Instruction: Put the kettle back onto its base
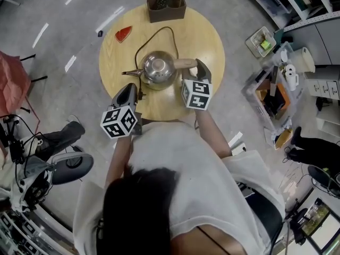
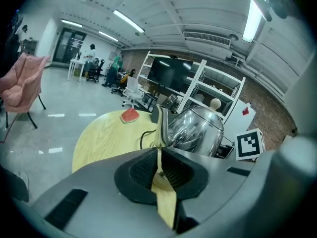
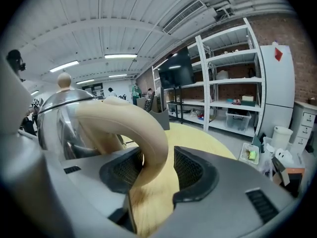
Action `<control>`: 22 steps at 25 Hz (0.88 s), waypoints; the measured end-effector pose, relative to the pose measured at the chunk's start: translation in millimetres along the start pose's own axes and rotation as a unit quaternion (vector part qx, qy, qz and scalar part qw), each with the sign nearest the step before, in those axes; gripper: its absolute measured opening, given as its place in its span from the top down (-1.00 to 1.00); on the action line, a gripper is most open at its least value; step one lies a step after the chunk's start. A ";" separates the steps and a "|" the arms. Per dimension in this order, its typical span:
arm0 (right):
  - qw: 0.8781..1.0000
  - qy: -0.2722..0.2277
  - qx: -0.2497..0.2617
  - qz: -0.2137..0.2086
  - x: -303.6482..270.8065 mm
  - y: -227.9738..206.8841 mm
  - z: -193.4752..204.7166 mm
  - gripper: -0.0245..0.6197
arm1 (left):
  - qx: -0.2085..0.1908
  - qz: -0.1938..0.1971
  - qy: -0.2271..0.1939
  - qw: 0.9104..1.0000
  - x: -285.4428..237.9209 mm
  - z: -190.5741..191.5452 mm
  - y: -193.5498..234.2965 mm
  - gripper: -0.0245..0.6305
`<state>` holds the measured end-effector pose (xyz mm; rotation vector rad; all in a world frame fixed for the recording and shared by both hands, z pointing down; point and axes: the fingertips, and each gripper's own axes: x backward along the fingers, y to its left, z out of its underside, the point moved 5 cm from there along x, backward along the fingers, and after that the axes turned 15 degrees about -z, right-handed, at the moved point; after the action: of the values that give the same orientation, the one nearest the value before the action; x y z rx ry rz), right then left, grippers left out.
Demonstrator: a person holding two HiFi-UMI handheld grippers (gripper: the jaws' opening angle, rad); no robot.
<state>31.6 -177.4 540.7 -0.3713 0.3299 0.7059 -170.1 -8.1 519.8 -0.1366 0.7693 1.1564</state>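
Left gripper, jaws closed and empty, near the spout; kettle, upright mid-table, cord looped behind; right gripper, jaws apart astride the handle, a gap at one pad.

Head view: the kettle body covers whatever is under it. The base isn't visible, so I can't tell if the kettle is seated. The cord end vanishes under the kettle. The near rim of the bench is hidden by the person.

Red thing: too small to identify.

Left gripper view: the kettle bottom is hidden behind the left claw housing.

Right gripper view: the kettle is cut off by the left frame edge. The lower end of the handle is blocked by the right claw.
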 end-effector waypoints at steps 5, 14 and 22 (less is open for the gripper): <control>1.000 0.002 -0.015 0.001 12.1 -2.9 8.4 0.25 | 0.001 0.006 0.003 1.000 -2.0 2.8 -3.6 0.79; 0.999 0.021 -0.034 -0.028 42.7 7.0 30.4 0.24 | -0.009 0.022 0.004 1.000 1.7 9.4 -12.8 0.79; 0.998 0.010 -0.036 -0.057 69.7 27.9 27.3 0.25 | -0.029 0.049 0.000 0.998 10.1 13.5 -26.4 0.78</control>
<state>67.1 -106.6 529.9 -0.4624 0.2999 0.6047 -139.2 -5.1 516.3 -0.1480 0.7499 1.2724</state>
